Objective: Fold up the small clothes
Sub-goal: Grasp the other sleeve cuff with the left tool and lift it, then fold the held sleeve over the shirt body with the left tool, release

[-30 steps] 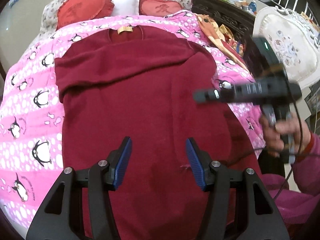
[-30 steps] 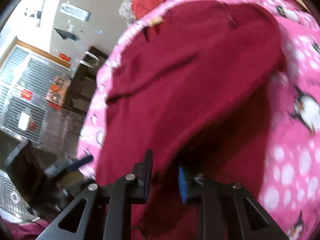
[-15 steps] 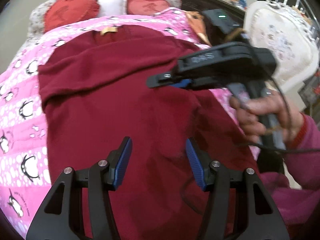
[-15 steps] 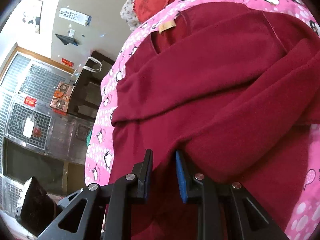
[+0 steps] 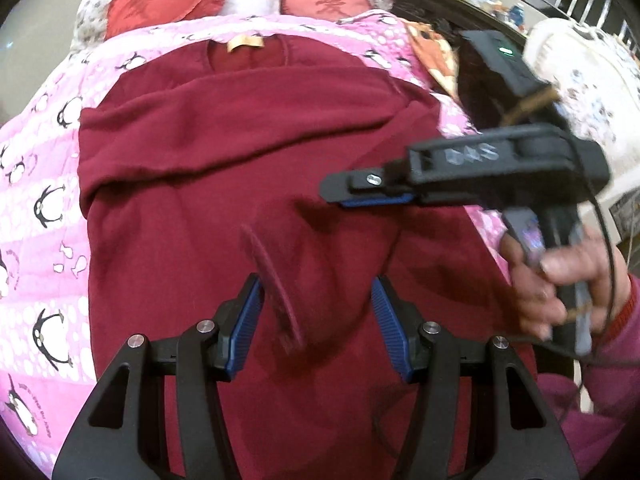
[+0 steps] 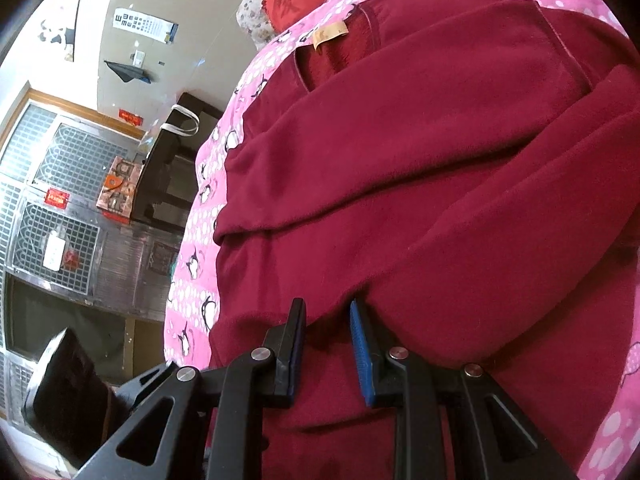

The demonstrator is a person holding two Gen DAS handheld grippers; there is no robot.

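Two grippers work over one dark red fleece sweater (image 5: 224,168). The left gripper (image 5: 316,312) has its blue-padded fingers (image 5: 244,320) wide apart, hovering low over the garment's lower body, with a raised cuff edge standing up between them, nearer the left pad, and gripped by neither. The right gripper (image 6: 326,352) has its fingers slightly parted, with the folded-over sleeve (image 6: 500,240) bunched at their tips; whether it still pinches cloth cannot be told. In the left view this tool sits sideways above the sweater, held by the right hand (image 5: 560,284). The sweater lies neck-away on a pink penguin-print quilt (image 5: 36,184), its tan collar label (image 5: 245,42) facing up. Red heart-shaped cushions (image 5: 160,4) rest beyond the collar.
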